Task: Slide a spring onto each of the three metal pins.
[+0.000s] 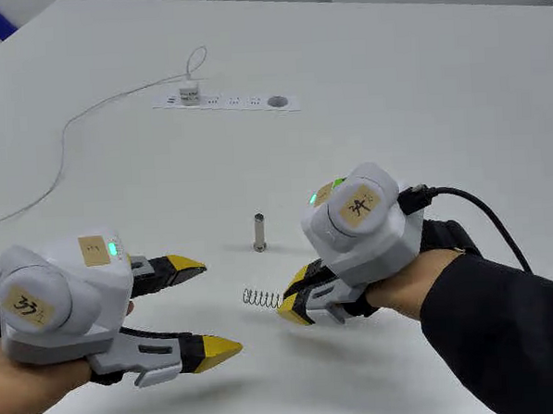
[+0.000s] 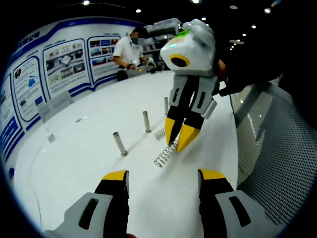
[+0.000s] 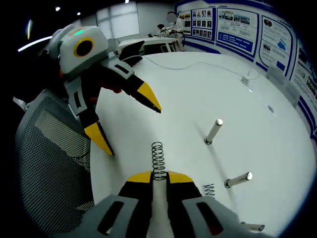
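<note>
Table (image 1: 418, 79): matte white, smooth and flat. Three metal pins stood upright on it in a row, short polished cylinders: left pin (image 1: 259, 232), middle pin (image 2: 146, 121), right pin (image 2: 166, 105). The left and middle pins were bare; the right one was too small to judge.

Spring (image 1: 260, 298): a thin steel wire coil, lying flat on the table on the near side of the left pin and apart from it. Right gripper (image 1: 293, 303): white rounded shell, black jaws with yellow wedge tips. Its jaws were together, clamped on the spring's right end. The rest of the coil stuck out leftward past the tips, along the table.

Second spring (image 2: 159, 133) lay loose on the table just beside the middle pin, free of both grippers.

Left gripper (image 1: 207, 306): same build, jaws wide apart with nothing between them. Its tips pointed right toward the held spring, well short of it.

Room: open table lay between the two grippers, around the left pin and beyond it. A flat white power strip (image 1: 225, 101) with its thin cable (image 1: 64, 144) lay well apart toward the far side. A grey mesh chair (image 2: 277, 148) sat at the near table edge, beside both grippers.
</note>
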Available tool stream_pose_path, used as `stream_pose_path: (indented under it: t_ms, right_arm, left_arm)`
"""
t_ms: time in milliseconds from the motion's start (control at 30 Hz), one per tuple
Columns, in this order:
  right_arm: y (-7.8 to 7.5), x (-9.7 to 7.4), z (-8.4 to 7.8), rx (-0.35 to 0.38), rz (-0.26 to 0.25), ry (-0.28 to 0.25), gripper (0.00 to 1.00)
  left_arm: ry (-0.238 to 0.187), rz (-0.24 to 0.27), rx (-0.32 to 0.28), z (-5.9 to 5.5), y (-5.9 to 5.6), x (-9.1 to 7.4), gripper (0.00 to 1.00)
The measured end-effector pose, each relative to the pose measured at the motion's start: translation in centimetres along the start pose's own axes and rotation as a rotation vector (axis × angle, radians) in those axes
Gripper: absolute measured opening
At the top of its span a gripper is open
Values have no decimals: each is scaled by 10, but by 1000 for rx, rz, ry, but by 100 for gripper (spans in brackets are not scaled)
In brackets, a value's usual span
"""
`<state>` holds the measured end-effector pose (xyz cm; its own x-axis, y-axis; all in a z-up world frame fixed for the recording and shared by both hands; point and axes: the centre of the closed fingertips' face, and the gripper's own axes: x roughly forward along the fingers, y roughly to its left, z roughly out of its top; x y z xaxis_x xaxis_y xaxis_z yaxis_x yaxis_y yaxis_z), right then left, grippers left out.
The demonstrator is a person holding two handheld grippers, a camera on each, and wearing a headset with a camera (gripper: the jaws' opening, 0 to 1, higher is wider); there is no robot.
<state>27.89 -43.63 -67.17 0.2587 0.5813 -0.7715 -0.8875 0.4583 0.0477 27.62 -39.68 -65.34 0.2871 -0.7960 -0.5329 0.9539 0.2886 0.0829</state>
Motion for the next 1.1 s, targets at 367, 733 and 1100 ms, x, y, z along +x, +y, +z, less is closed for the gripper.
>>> stream_pose_path:
  t_ms: [367,733,1100]
  right_arm:
    - [22,-10,-1,-29,52,65,11]
    - [32,-20,9,-17,69,66,11]
    - [33,-33,44,-21,45,-79,11]
  left_arm:
    - [28,-85,167,1,-17,15,37]
    - [18,-117,204,2,-25,19,15]
    - [-26,-114,101,9,-23,19,11]
